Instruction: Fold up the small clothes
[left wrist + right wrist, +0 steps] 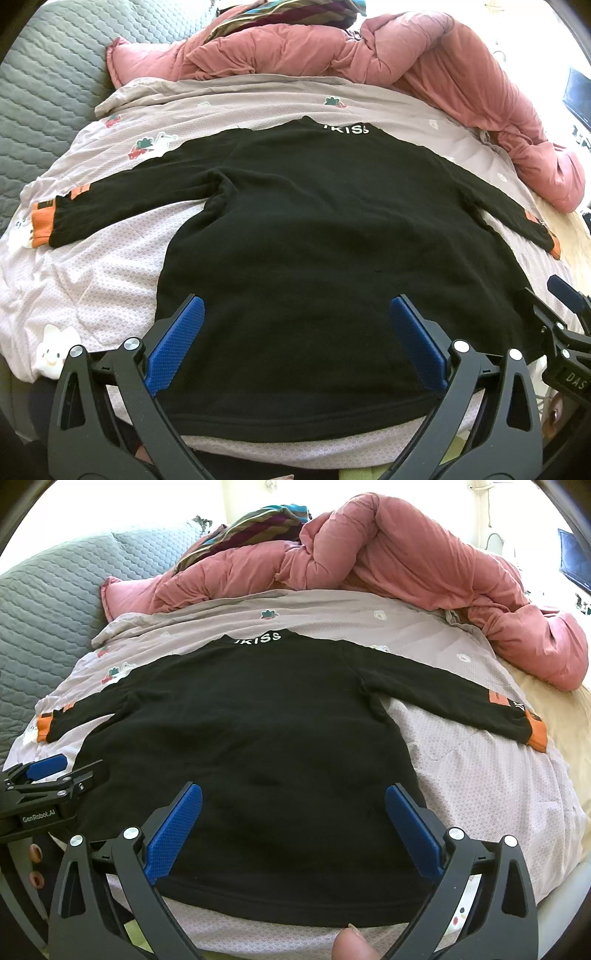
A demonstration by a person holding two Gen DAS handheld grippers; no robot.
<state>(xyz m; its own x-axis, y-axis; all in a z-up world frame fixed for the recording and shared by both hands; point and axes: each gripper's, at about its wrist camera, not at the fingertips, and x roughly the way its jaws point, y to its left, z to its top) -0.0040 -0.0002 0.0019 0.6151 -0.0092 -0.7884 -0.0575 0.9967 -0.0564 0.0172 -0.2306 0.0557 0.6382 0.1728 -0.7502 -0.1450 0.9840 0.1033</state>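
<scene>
bed (51, 92), black sweater (332, 229) (flat), pink duvet (443, 66)

A sweater (314, 229) lies flat on a sheet (110, 266), duvet (424, 55) behind.

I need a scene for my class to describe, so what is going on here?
A person holds a two-finger gripper in each hand over a black sweatshirt spread flat on a bed sheet, both sleeves out to the sides. The left gripper and right gripper both hover open near the hem, holding nothing. No fold has been made yet. A pink duvet is bunched behind.
</scene>
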